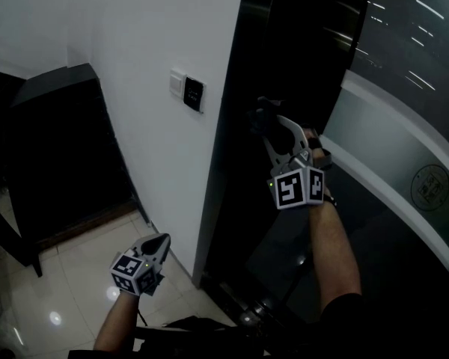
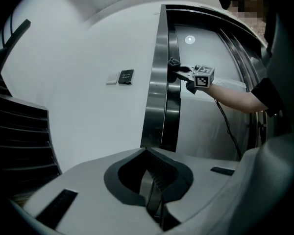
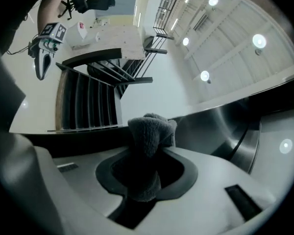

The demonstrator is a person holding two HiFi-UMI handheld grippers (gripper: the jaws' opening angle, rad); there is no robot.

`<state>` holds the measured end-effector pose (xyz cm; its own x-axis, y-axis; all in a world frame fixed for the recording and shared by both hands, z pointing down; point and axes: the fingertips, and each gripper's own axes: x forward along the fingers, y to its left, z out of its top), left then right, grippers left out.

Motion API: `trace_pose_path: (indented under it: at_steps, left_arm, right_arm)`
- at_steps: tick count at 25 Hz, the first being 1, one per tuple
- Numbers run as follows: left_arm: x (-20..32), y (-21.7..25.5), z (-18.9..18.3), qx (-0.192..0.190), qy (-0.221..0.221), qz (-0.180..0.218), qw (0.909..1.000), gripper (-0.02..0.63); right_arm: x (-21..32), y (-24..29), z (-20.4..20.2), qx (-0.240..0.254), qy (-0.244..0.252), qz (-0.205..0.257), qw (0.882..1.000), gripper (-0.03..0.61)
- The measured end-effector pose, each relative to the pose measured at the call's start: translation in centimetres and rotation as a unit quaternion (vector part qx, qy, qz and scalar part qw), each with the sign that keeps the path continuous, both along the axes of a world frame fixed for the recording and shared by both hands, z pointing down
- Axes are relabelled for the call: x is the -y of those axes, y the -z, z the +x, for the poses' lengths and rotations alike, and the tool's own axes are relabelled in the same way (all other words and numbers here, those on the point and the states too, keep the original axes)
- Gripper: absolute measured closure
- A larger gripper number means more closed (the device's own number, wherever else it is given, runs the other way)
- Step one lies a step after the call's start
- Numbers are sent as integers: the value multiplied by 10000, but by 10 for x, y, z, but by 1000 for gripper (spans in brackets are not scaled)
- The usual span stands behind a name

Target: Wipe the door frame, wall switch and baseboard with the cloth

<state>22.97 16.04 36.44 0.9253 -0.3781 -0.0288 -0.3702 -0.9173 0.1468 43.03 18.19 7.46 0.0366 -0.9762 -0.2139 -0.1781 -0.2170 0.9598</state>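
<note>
The cloth [image 3: 149, 141] is grey and fleecy, bunched into a thick wad with its folded top sticking up past the jaws. The right tongs [image 3: 146, 177] are clamped on it and hold it up against the dark, glossy door frame [image 1: 232, 163], above the level of the wall switch [image 1: 188, 90]. That switch is a small pale plate beside a dark one on the white wall [image 1: 135, 66], just left of the frame. The left tongs [image 1: 159, 244] hang low over the pale tiled floor [image 1: 82, 275], near the frame's foot, with their jaws together. Dark slatted furniture [image 1: 52, 148] stands against the wall farther left.
</note>
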Motion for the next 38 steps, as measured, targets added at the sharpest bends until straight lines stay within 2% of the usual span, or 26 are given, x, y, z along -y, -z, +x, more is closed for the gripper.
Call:
trace_pose_path:
  at_steps: [9,17,28,38]
  left_arm:
    - [11,-11,-10,115,119,-56,9998,612]
    - [10,-16,-8,179,112,-134,9997,612]
    - [7,-21,-4,205,69,-216,9995,612]
    - [5,-37,-15,264,175,-480,9983,612]
  right_arm:
    - [6,-39,-2,-176,-3,-189,9997,485]
    - [7,-76,2,161,-16,-132,9998,485]
    - [7,-128,5,303,-86,-460,9984,484]
    - [5,-166,6,563,-48,-521,9970,483]
